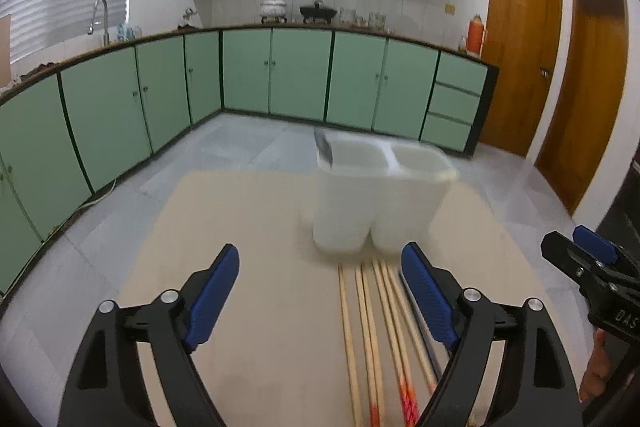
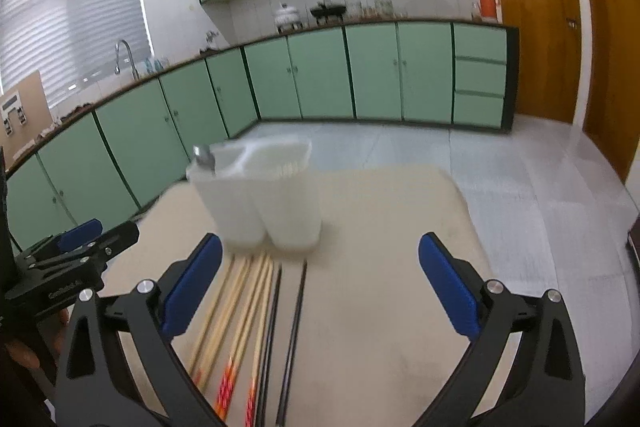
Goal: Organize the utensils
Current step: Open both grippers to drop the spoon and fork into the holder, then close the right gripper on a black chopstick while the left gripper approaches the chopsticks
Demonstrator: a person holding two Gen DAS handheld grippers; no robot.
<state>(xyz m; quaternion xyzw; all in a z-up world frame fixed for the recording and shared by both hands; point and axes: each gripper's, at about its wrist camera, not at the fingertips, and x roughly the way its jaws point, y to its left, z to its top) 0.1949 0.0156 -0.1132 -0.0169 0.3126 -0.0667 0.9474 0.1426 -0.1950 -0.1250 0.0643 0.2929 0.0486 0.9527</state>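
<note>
Green-cupboard kitchen; on a beige tabletop (image 1: 260, 227), long wooden chopsticks (image 1: 370, 327) lie pointing away toward a white two-compartment plastic holder (image 1: 376, 203), between empty spread left gripper (image 1: 320, 301) and right gripper (image 2: 320, 291).

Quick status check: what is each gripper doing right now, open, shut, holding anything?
Left gripper: open, holding nothing; wooden chopsticks lie on the table below.
Right gripper: open, holding nothing.

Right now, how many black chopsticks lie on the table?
2 black chopsticks, side by side on the table, right of the wooden ones; the gripper's frame could hide others.
</note>
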